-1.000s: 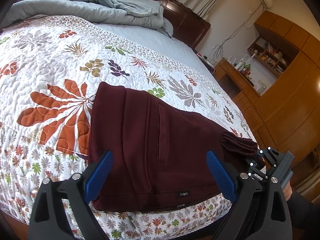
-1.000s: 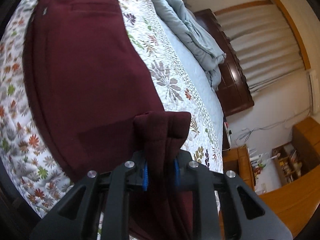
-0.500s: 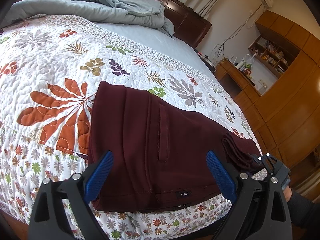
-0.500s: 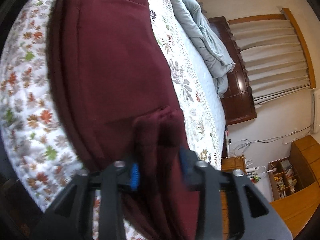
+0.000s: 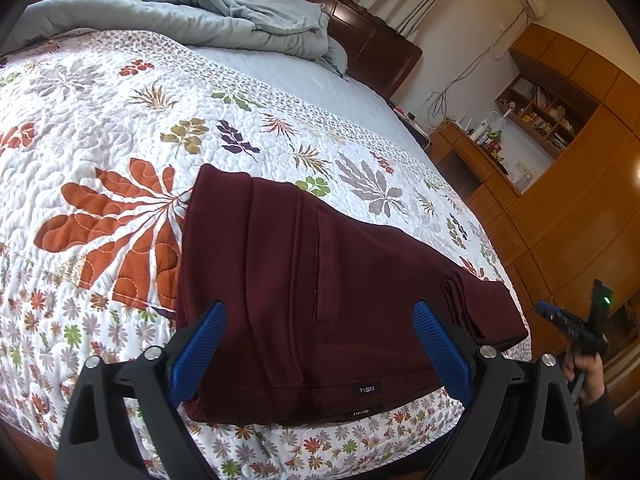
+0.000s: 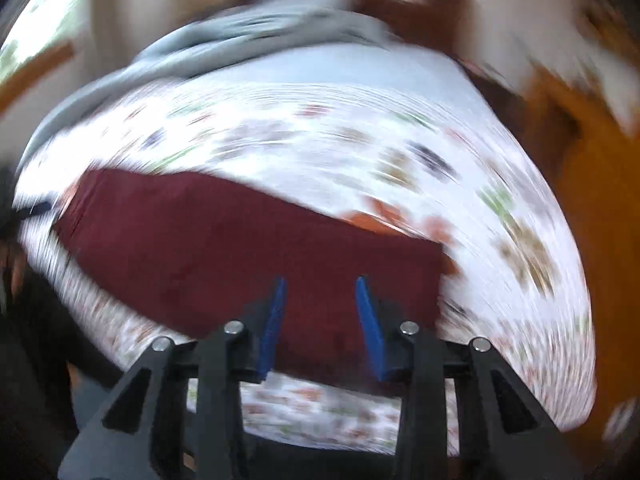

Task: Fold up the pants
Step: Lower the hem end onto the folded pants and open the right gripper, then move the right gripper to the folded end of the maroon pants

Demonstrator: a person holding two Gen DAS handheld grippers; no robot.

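I have the maroon pants (image 5: 320,292) lying folded on the floral quilt (image 5: 120,140) of the bed, near its front edge, with the waistband label toward me and the folded leg ends stacked on the right side. The fold looks almost finished to me; I judge that this step is the release after laying the legs over.

My right gripper (image 6: 320,320) has just been opening and then closing a little, and now its jaws stand narrow and apart with nothing between them; the pants are only behind them in the blurred right wrist view. In the left wrist view I see this gripper off the right edge of the bed, clear of the cloth, held by a hand (image 5: 586,372).

My left gripper (image 5: 320,344) hovers over the waistband with its jaws wide and empty.

For the next move, I think I must either make one more fold across or only smooth the stack.

Around: a grey duvet (image 5: 200,20) is bunched far back by the dark headboard (image 5: 376,48), and wooden cabinets (image 5: 580,200) stand on the right. Nothing blocks the pants.
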